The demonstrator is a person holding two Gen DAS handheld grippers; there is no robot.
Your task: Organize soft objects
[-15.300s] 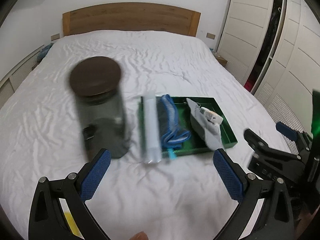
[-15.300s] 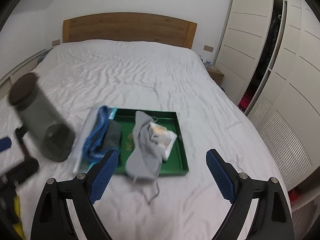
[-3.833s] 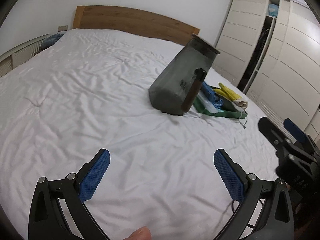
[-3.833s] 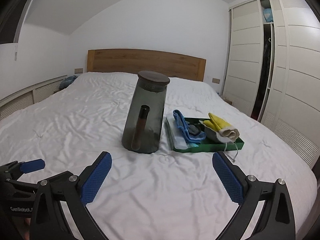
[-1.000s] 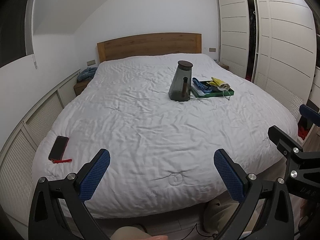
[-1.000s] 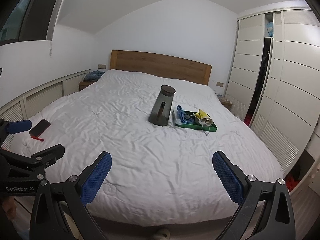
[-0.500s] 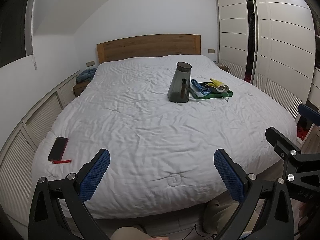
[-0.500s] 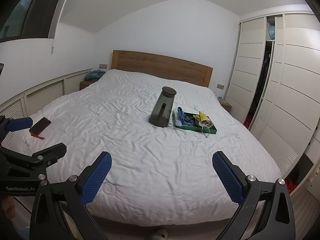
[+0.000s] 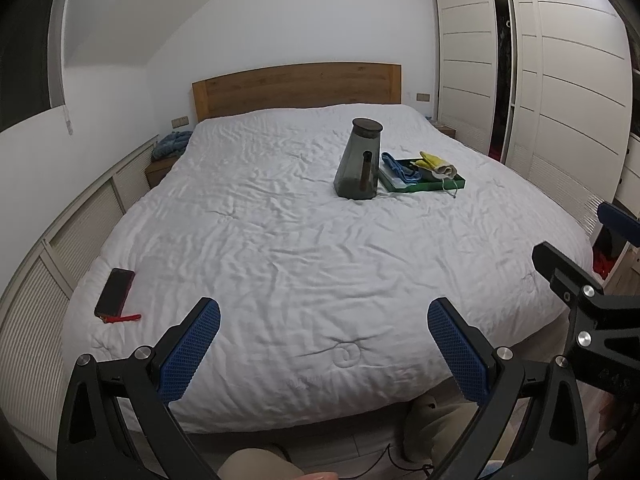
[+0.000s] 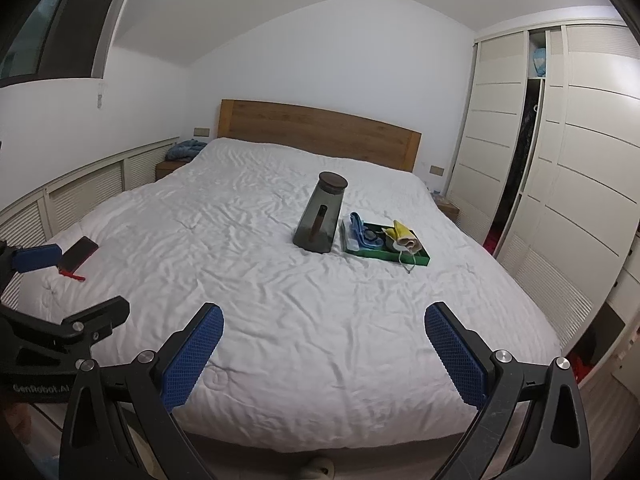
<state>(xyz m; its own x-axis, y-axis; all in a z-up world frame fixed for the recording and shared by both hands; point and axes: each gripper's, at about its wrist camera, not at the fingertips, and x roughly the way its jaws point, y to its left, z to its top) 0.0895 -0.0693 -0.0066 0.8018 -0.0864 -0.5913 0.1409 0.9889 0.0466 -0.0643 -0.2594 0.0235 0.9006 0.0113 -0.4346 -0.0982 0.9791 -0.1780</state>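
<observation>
A green tray [image 9: 424,188] [image 10: 380,255] lies far off on the white bed, holding a blue cloth [image 9: 396,166] [image 10: 360,228], a yellow cloth [image 9: 430,159] [image 10: 402,230] and a grey and white item with a cord hanging over the rim. A dark grey jug [image 9: 359,160] [image 10: 320,212] with a brown lid stands upright just left of the tray. My left gripper [image 9: 324,344] is open and empty at the foot of the bed. My right gripper [image 10: 320,344] is open and empty there too, to the right of the left one.
A phone [image 9: 115,291] [image 10: 78,256] with a red strap lies at the bed's near left corner. A wooden headboard [image 9: 296,88] is at the far end. White wardrobes [image 10: 560,168] line the right wall. A blue bundle [image 9: 172,144] sits on the left nightstand.
Both grippers stay open and empty at the foot of the bed. The view has shifted only slightly closer since half a second ago.
</observation>
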